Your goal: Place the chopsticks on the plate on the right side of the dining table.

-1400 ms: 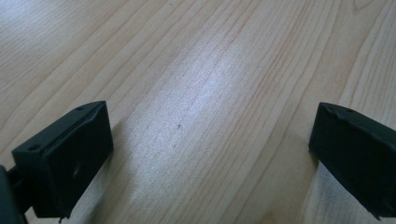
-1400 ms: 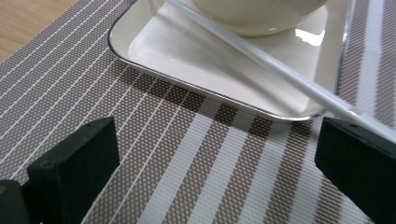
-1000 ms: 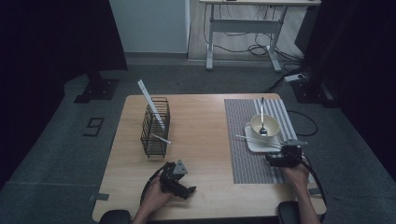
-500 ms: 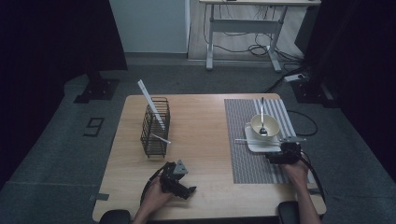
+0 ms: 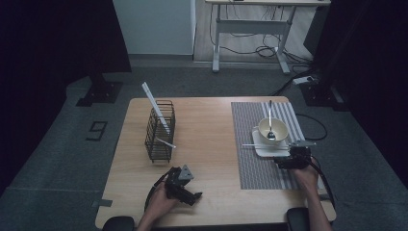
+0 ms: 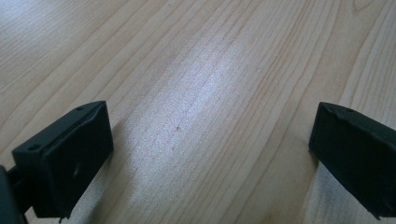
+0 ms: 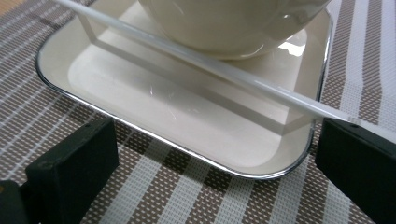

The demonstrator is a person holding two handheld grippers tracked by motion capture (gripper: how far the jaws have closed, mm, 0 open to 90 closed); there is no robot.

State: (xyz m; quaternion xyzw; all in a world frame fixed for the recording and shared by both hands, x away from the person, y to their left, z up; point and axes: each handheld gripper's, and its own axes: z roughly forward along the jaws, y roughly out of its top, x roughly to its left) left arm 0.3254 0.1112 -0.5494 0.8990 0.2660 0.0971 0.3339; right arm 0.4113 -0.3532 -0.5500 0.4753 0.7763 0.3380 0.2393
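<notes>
The pale wooden table (image 6: 196, 93) shows fine grain under a soft sheen. The cream square tray (image 7: 140, 100), glossy and smooth with a metal-looking rim, sits on a brown-and-white striped woven placemat (image 7: 196, 186) of rough, matt weave.

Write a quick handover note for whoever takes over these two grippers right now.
Left gripper: open, holding nothing, low over the bare light wooden table near its front edge.
Right gripper: open, holding nothing, on the striped brown placemat, jaws at the near rim of the square white tray.
A long thin white stick lies across that tray, in front of the cream bowl holding a metal spoon.
Black wire basket holds two more white sticks.
Done: nothing gripped yet.
Left: probably grasp the tray's stick and move it.
</notes>
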